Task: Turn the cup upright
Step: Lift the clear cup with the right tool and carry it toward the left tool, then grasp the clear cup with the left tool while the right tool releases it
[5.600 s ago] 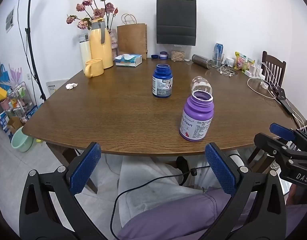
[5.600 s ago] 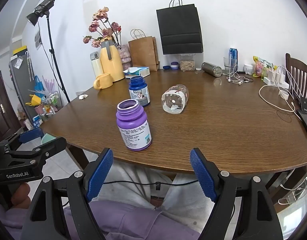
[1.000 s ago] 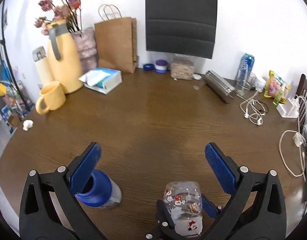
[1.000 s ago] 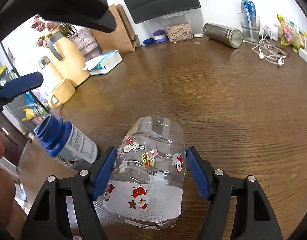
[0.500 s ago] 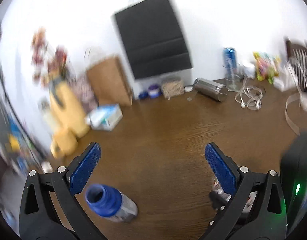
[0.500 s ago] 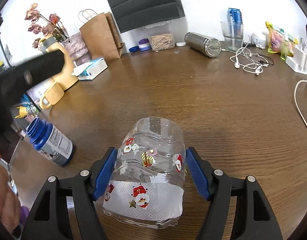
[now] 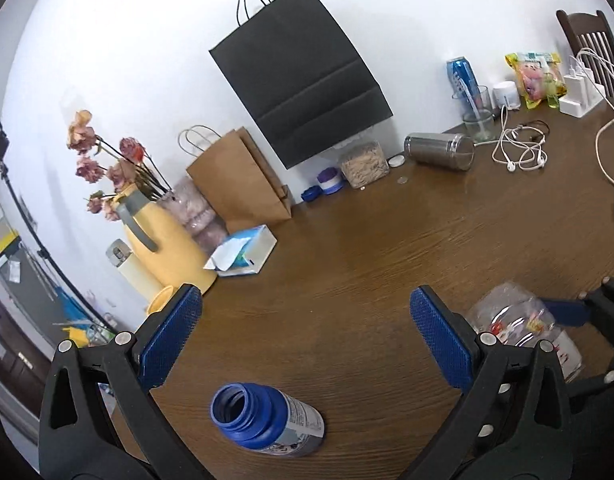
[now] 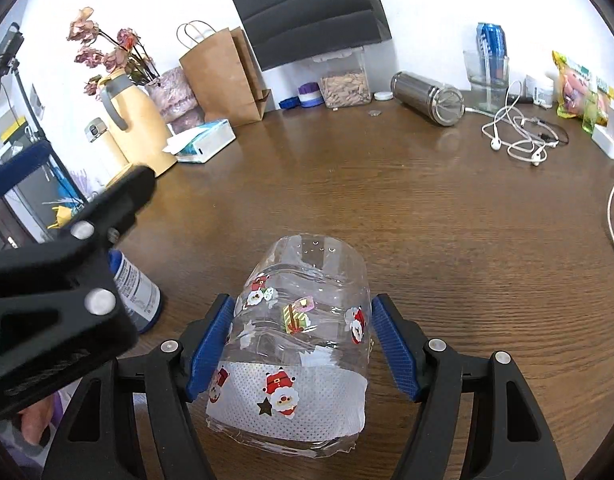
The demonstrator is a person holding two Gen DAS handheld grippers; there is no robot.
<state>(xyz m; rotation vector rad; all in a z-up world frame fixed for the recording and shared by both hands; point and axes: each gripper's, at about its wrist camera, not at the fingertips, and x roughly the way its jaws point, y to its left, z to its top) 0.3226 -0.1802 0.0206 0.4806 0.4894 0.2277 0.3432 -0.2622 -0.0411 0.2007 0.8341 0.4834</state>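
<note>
The cup (image 8: 303, 332) is clear plastic with Santa stickers and a white band near its rim. My right gripper (image 8: 301, 344) is shut on its sides, with its closed bottom pointing away from the camera and its open rim toward it. In the left wrist view the cup (image 7: 519, 326) shows at lower right, tilted, between the right gripper's blue pads. My left gripper (image 7: 307, 340) is open and empty, held tilted over the table left of the cup, above a blue bottle (image 7: 267, 420).
The blue bottle (image 8: 137, 292) stands left of the cup. At the table's back are a yellow jug with dried flowers (image 7: 163, 248), a tissue box (image 7: 247, 252), a brown paper bag (image 7: 235, 180), a steel flask lying down (image 7: 439, 150), earphones (image 7: 519, 148) and a glass (image 7: 477, 114).
My left gripper has rolled and swung left, so its view is now tilted. My right gripper keeps its hold on the cup, which has hardly moved.
</note>
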